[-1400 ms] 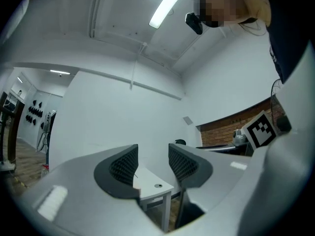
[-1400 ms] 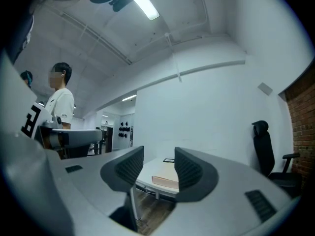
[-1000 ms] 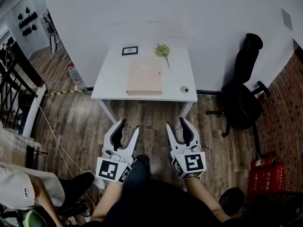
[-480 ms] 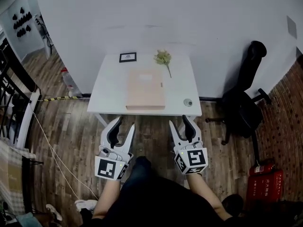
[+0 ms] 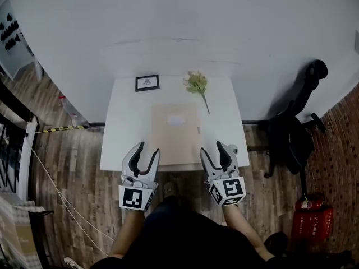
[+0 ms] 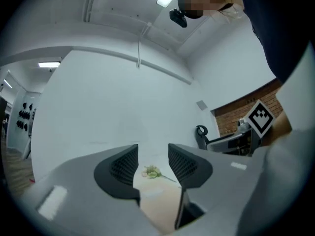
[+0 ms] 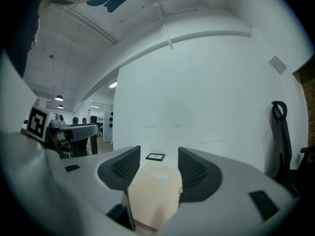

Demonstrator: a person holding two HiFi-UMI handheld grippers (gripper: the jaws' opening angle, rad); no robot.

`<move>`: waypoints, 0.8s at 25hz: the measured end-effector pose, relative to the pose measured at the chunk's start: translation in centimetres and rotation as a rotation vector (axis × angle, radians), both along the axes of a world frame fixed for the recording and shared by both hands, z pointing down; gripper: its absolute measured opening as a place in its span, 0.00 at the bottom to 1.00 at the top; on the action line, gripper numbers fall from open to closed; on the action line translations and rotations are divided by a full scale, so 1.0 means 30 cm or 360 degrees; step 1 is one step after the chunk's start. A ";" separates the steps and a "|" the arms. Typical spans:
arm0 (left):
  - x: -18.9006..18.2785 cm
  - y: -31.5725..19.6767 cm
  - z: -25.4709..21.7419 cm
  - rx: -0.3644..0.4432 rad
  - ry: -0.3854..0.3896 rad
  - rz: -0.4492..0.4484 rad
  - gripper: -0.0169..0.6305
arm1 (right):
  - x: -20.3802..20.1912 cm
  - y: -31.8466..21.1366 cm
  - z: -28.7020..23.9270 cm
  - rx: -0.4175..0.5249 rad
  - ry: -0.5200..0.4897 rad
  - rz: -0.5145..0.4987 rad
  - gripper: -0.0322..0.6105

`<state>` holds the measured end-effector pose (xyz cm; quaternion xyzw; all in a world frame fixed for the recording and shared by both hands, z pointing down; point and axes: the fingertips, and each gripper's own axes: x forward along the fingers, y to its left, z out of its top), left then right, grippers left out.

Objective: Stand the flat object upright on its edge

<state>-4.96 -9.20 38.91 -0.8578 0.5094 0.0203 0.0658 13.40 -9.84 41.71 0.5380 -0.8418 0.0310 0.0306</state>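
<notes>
**Inspector:** Site?

**Operator:** A white rectangular table (image 5: 126, 128) stands against a plain white wall (image 5: 185, 15), with wooden floor (image 5: 73, 167) on either side. A flat pale pink book (image 5: 175, 130) lies on its face in the middle of the table. Behind it are a small black-framed picture (image 5: 147, 83) and a sprig of pale flowers (image 5: 196, 84), both clear of the book.

**Inspector:** How does the book lie?

**Operator:** Its long axis runs away from me toward the wall. Its near short edge sits at the table's front edge, straight ahead of me.

**Inspector:** Your grippers?

**Operator:** My left gripper (image 5: 148, 148) is by the book's near left corner and my right gripper (image 5: 212, 148) is by the near right corner. The book lies ahead of them and between them. The left jaws stand moderately apart with nothing between the pads. The right jaws have just been opening and now stand wider than the left, also with nothing between them. The book only shows beyond the gap.

**Inspector:** Which hand is nearer?

**Operator:** Neither by much. The right gripper view has the book squarely in the gap, while the left gripper view has it off toward the right jaw. My judgement is that each hand can reach one long edge. I cannot tell whether either gripper touches the table.
</notes>
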 end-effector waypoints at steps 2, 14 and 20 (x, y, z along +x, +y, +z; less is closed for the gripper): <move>-0.014 -0.116 0.084 -0.0096 -0.0020 0.0020 0.31 | -0.005 -0.089 0.049 -0.0049 0.0017 0.0009 0.38; 0.001 -0.456 0.463 -0.0751 0.0139 0.0216 0.44 | 0.043 -0.363 0.361 -0.0480 0.0089 0.0060 0.43; -0.014 -0.471 0.606 -0.1087 0.0206 0.0229 0.50 | 0.071 -0.377 0.487 -0.0761 0.0010 0.0034 0.45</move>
